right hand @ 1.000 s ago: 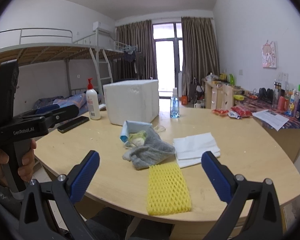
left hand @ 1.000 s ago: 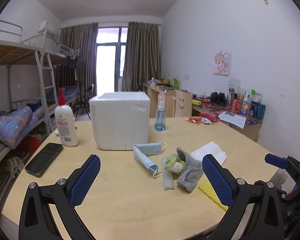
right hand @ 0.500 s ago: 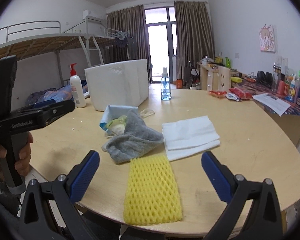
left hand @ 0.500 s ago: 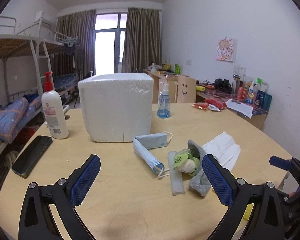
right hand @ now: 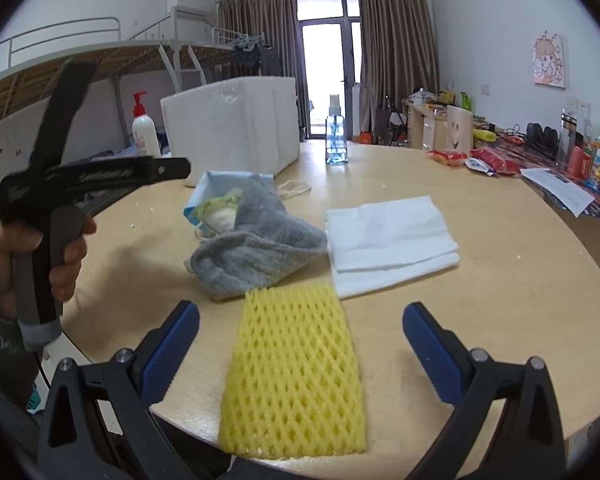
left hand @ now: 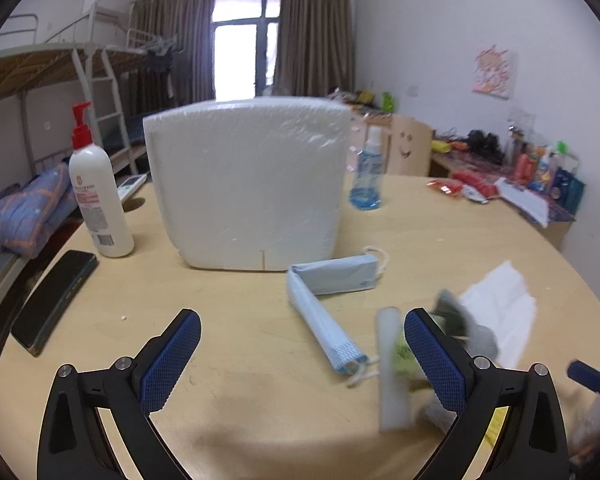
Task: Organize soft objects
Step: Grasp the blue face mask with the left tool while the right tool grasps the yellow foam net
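Note:
A yellow foam net (right hand: 294, 364) lies at the table's near edge, between the wide-apart fingers of my right gripper (right hand: 300, 354), which is open and holds nothing. Behind it sit a grey cloth (right hand: 256, 246) wrapped around a green and white item (right hand: 220, 210), and a folded white tissue (right hand: 390, 236). My left gripper (left hand: 300, 360) is open over bare table, left of a folded blue face mask (left hand: 324, 292), a white foam strip (left hand: 392, 372) and the grey cloth (left hand: 480, 334). A white foam box (left hand: 246, 184) stands behind.
A lotion pump bottle (left hand: 98, 192) and a black phone (left hand: 54, 298) are at the left, a blue spray bottle (left hand: 366, 176) behind the box. Red snack packets (right hand: 472, 160) and papers lie far right. A hand holds the left gripper handle (right hand: 48, 216).
Both grippers have moved forward and lower over the table. The box, mask and cloth loom larger; the yellow net now lies between the right fingers. Both stay open.

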`<action>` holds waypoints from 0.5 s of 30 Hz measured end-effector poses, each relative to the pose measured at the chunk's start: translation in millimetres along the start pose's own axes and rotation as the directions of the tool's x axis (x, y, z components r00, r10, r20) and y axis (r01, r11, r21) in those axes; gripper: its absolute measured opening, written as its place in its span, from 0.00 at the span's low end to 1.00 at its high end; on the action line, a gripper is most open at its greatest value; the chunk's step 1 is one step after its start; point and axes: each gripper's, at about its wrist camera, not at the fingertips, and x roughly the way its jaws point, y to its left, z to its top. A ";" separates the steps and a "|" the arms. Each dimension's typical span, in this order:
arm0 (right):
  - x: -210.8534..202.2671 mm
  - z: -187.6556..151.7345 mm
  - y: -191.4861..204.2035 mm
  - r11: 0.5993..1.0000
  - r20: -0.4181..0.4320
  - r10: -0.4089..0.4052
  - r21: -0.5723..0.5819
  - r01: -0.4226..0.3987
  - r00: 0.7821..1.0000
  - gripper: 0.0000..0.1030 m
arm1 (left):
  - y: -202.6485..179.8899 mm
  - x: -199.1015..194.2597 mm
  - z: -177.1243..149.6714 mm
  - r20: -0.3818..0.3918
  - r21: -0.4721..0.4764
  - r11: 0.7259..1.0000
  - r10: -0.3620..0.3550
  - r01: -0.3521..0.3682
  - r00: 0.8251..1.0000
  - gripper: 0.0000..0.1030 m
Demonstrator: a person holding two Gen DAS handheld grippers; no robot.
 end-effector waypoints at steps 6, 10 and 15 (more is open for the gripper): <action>11.0 -2.2 -0.6 1.000 -0.040 0.003 -0.024 -0.004 0.999 0.89 | 2.2 26.0 8.4 -0.051 -0.015 1.000 0.024 -0.025 0.998 0.99; 16.6 -5.6 -0.6 0.999 -0.070 0.016 -0.038 -0.019 0.997 0.84 | -0.2 40.9 10.7 -0.083 -0.002 0.999 0.042 -0.042 0.996 0.94; 18.9 -9.4 -3.3 0.999 -0.096 0.038 -0.033 -0.041 0.995 0.80 | 1.2 59.2 14.1 -0.143 0.010 0.999 0.054 -0.053 0.988 0.81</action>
